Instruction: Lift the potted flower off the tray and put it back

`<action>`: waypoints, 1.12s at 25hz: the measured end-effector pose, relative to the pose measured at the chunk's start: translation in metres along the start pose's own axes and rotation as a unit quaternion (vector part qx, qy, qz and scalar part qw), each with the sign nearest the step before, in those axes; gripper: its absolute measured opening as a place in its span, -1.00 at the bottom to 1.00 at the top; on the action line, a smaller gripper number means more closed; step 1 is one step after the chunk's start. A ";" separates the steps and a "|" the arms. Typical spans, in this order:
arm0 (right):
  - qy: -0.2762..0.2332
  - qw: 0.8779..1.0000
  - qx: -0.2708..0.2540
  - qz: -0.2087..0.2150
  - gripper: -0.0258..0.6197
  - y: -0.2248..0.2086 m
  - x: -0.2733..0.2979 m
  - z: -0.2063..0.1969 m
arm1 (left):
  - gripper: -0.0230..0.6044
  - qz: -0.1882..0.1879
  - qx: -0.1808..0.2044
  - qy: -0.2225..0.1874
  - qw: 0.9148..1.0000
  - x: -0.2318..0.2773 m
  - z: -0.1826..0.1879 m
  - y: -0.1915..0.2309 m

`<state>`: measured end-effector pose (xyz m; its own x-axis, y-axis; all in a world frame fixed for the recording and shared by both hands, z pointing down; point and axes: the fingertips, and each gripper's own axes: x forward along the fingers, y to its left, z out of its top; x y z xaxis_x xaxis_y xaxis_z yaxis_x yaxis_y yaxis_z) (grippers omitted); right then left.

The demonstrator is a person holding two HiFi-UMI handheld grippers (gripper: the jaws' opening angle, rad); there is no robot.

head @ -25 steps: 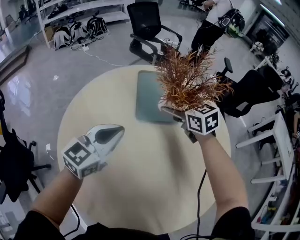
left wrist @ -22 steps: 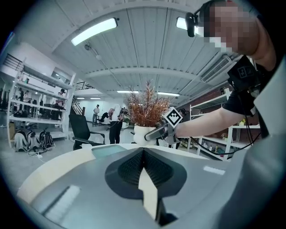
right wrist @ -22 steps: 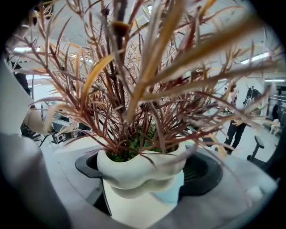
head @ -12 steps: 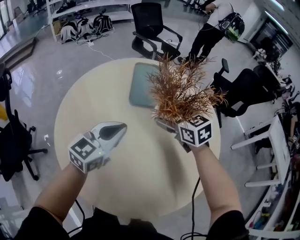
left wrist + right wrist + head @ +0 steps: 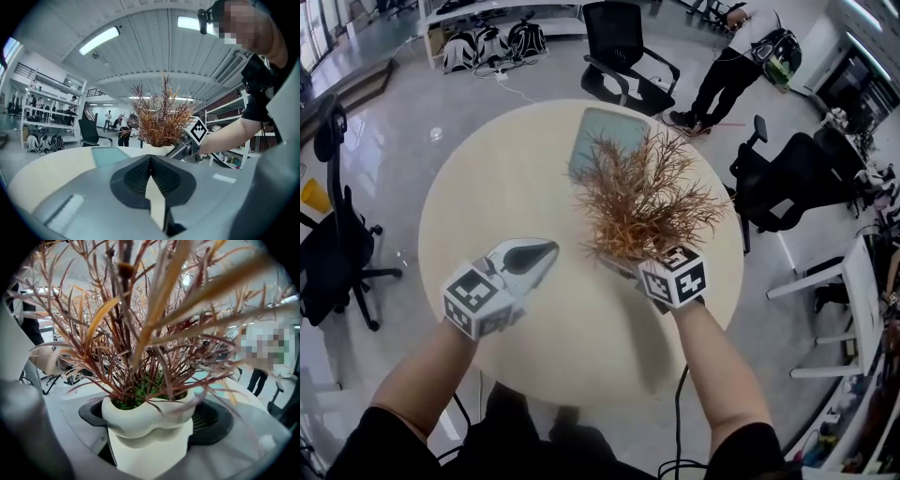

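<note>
The potted flower (image 5: 637,202) was held off the tray (image 5: 605,131) in the right gripper (image 5: 630,267). The left gripper (image 5: 539,251) was closed, empty. Putting it back was needed next.

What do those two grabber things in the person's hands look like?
Each one is smooth and silver-grey, shaped a bit like a beak, with black ridged pads inside. The left claw and the right claw each carry a white cube printed with black square patterns. A thin black cable hangs under the right arm. The person wears short black sleeves.
</note>
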<state>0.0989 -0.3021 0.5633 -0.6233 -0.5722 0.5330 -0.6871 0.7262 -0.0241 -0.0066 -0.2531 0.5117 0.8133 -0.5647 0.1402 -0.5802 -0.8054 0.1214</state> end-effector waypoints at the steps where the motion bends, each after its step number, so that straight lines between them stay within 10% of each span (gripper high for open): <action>1: -0.001 1.000 0.000 0.002 0.68 0.007 0.001 -0.005 | -0.93 0.003 -0.001 0.001 1.000 -0.003 -0.003 -0.002; 28: -0.008 1.000 0.004 0.020 0.70 0.065 0.052 -0.106 | -0.93 0.043 -0.034 0.019 0.998 -0.051 -0.046 -0.006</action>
<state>0.0614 -0.2444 0.6794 -0.6565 -0.5487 0.5177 -0.6645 0.7454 -0.0527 -0.0466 -0.2108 0.5491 0.7583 -0.6237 0.1898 -0.6512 -0.7386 0.1742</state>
